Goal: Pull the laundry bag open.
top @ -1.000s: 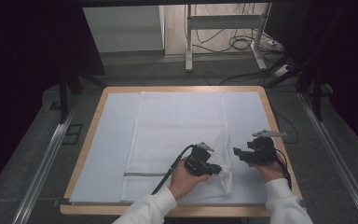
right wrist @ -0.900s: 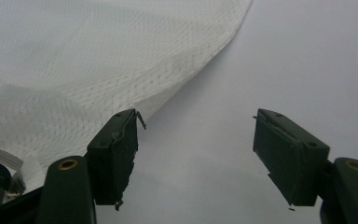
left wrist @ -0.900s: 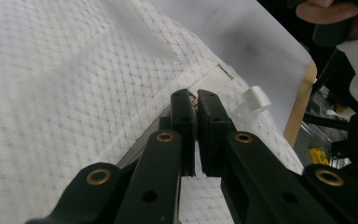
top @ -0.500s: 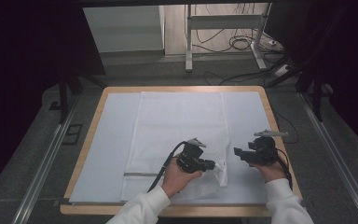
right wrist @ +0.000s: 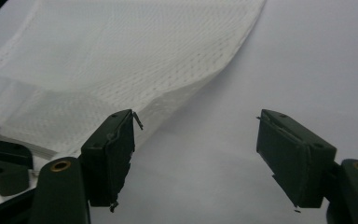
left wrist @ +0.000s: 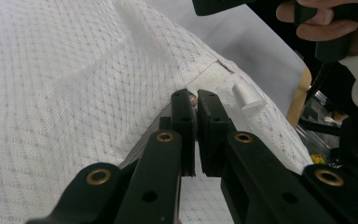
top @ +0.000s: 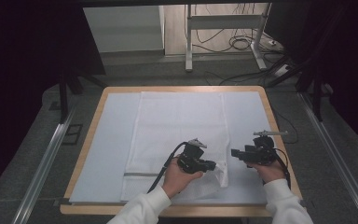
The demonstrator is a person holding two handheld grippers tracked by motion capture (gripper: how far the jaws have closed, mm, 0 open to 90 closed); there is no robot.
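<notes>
Nearest, at the surface's (top: 279,140) front edge: two sleeved forearms, one claw in each hand. Left claw (top: 213,165) pinched shut on the hem of a white mesh laundry bag (top: 177,126) at the bag's front right corner, that corner lifted slightly off the pale sheet (top: 107,144). From the left gripper view: left claw (left wrist: 196,100) closed tight on the seam of the bag (left wrist: 65,93), with a small white plastic toggle (left wrist: 248,96) just beside on the hem. Right claw (top: 235,152) just beside that corner, toward the surface's right edge, jaws wide apart and empty. From the right gripper view: right claw (right wrist: 196,126) hovering over bare sheet (right wrist: 317,56), the bag's (right wrist: 135,51) raised edge just beside one jaw.

Likely step: lifting or folding the bag from its front right corner. To do well: keep the pinch on the firm hem rather than the loose mesh; bring the open claw onto the same edge a little further along before pulling; lift both together to avoid bunching or snagging the toggle.

Farther off: rest of the bag lying flat down the middle of the sheet, reaching the far edge. Bag appears flat and empty, no bulge inside. No other containers on the surface.
</notes>
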